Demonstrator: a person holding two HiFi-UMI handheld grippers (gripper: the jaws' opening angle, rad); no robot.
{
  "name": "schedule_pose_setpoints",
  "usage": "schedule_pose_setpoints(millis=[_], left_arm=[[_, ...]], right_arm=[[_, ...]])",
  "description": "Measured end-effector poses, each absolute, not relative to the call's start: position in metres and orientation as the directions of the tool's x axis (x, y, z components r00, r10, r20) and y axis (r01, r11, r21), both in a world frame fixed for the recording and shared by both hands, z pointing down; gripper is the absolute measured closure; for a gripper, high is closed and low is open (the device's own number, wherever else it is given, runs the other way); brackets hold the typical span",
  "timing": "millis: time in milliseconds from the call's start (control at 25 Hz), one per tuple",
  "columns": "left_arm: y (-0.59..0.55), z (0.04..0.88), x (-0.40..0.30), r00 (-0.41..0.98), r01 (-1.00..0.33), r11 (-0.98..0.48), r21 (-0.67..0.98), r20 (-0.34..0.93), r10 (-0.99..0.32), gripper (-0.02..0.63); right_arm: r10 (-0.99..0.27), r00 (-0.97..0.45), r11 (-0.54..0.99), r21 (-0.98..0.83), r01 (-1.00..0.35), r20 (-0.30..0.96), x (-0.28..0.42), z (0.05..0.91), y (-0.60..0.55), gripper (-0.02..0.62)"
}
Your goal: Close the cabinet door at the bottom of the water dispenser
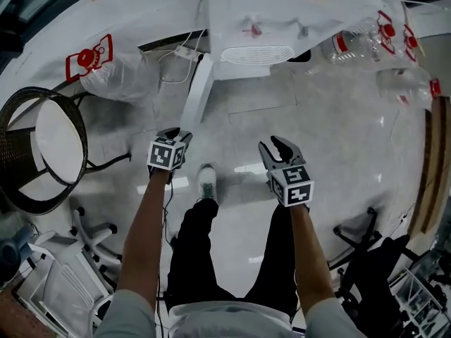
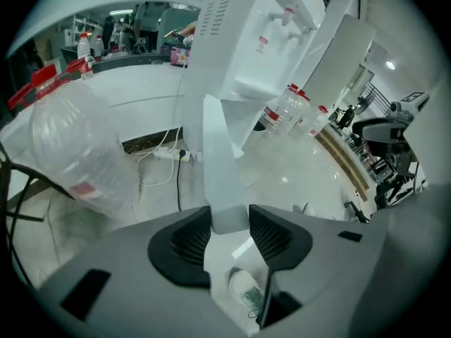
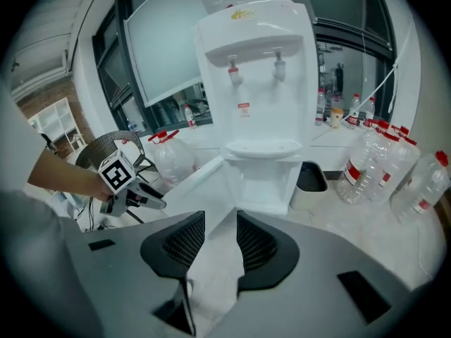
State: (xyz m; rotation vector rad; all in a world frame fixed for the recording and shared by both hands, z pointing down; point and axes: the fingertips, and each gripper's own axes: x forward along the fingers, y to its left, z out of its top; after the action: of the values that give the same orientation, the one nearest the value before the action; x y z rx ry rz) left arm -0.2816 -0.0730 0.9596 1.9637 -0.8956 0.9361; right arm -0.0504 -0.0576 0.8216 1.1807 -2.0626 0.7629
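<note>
At the far left stands a wicker chair (image 1: 17, 157), and beyond it a big clear water bottle (image 1: 113, 72) lies against the wall. My left gripper (image 1: 180, 134) hangs low over the pale floor (image 1: 338, 139), pointing down and away from me. Its jaws stand apart, and the near, free edge of the cabinet door (image 1: 197, 94) sits in the gap between them. In the left gripper view the white panel fills that gap from side to side. Whether the pads actually bear on it I cannot tell.

The door stands wide open. It is hinged at the foot of the water dispenser (image 1: 275, 13) and swung out toward me, so from above I see it edge-on as a narrow white strip running from the machine to my left jaws. The dispenser stands at the far middle, against the wall, with its two taps facing me. My shoe (image 1: 206, 182) is on the floor between the two grippers, nearer to me than the door's end.

My right gripper (image 1: 270, 144) hovers to the right of the door, well apart from it. Its jaws are spread wide, with only bare floor showing between them — the dispenser's open base lies straight ahead. A dark bin (image 3: 310, 178) stands just right of the machine. Farther right, a cluster of clear bottles (image 1: 352, 44) with red labels crowds the far corner.
</note>
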Motion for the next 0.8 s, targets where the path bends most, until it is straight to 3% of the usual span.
schedule_pose_setpoints(millis=[440,800], left_arm=[[-0.061,0.951,-0.151,0.530,-0.839,-0.108,0.534,0.755,-0.385,0.416],[-0.100,0.949,-0.039,0.546,-0.810,-0.010,0.587,0.746,-0.382,0.462]], right_arm=[[-0.547,-0.375,0.318,-0.229,-0.920,0.748,0.072,0.832,-0.062,0.430],[-0.573,-0.350,0.258,-0.243,-0.935,0.741,0.182,0.836,-0.073,0.431]])
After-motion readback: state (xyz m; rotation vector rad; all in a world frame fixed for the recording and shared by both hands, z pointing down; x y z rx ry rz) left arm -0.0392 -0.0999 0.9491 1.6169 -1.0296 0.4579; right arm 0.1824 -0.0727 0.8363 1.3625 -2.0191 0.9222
